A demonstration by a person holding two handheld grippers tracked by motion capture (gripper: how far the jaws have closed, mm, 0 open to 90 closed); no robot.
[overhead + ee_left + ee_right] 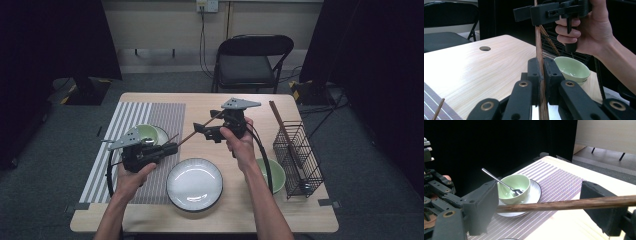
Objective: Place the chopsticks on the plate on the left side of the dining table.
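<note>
Pinched tight, the jaws of your left gripper [541, 72] clamp one end of a dark wooden chopstick [197, 130], which runs up and across to your right gripper [539, 202]. That gripper's jaws stand spread, the stick lying between them without either pad pressing on it. Held in the air above the pale wooden table [240, 210], the chopstick looks light, stiff and smooth, so I judge it could twist or slide in a loose pinch; grip it near an end, flat across the pads. Below sit a white plate [194, 184], a striped placemat [160, 120], a green bowl with a spoon [514, 185], a second green bowl [572, 68] and a black wire basket [299, 160]. Dark curtains and a folding chair [250, 62] stand behind.
</note>
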